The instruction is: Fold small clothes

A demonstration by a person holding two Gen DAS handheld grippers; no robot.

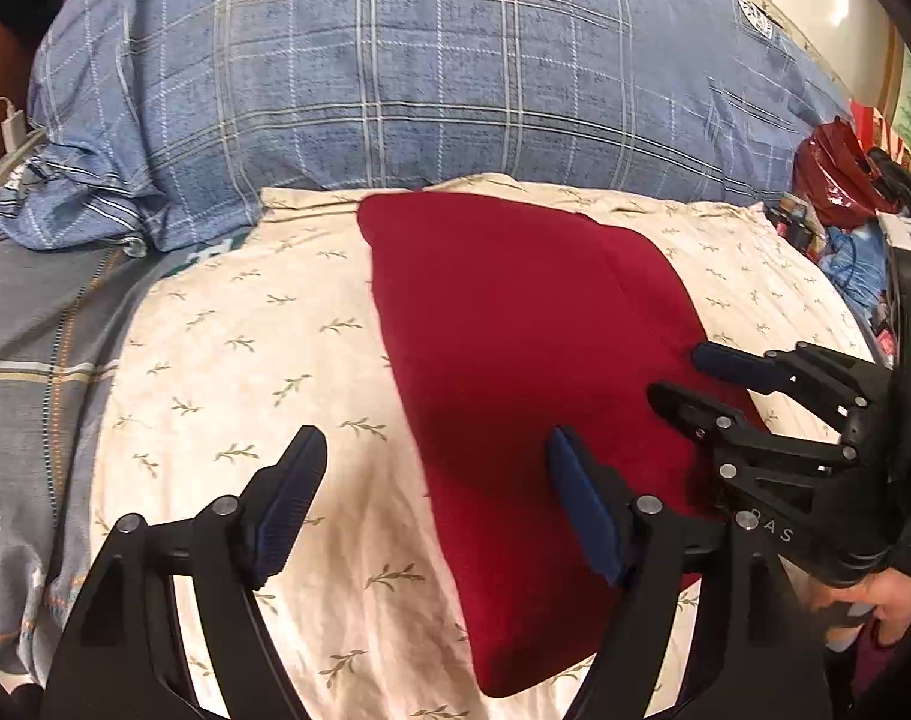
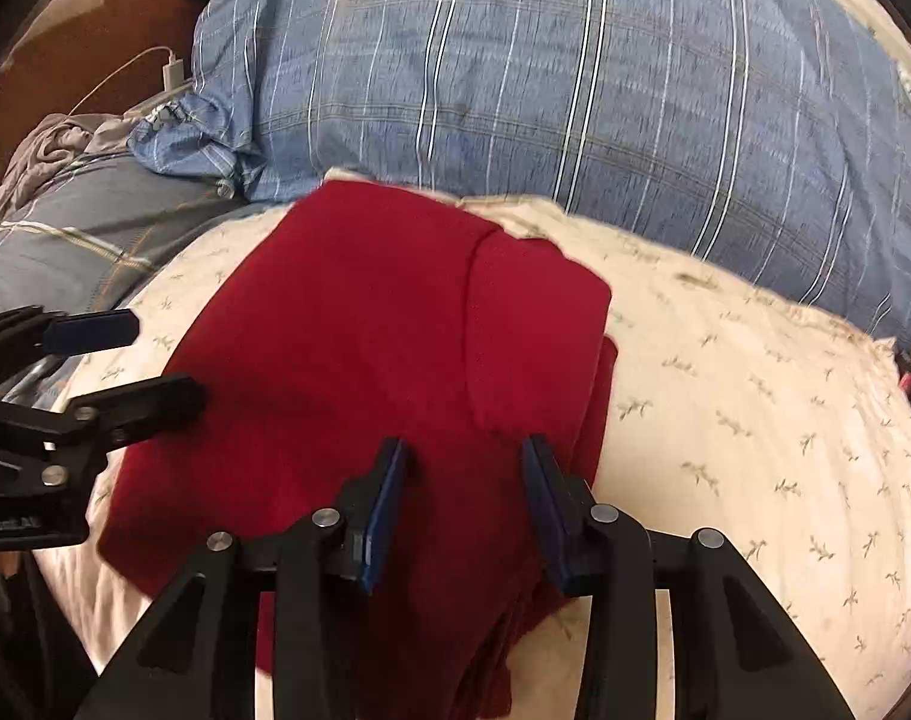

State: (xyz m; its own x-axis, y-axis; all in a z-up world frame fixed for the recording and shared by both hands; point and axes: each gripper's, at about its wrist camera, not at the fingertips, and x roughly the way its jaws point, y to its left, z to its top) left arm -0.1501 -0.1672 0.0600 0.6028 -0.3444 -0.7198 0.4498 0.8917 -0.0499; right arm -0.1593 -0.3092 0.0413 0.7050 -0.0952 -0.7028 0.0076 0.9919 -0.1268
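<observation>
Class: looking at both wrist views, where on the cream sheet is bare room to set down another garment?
Cream sheet lies bare between the red garment and grey bedding, and right of the garment. The blue plaid duvet crowds the far edge.

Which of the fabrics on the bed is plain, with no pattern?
The red garment: solid colour, unlike the leaf-print cream sheet and the blue plaid quilt.
</observation>
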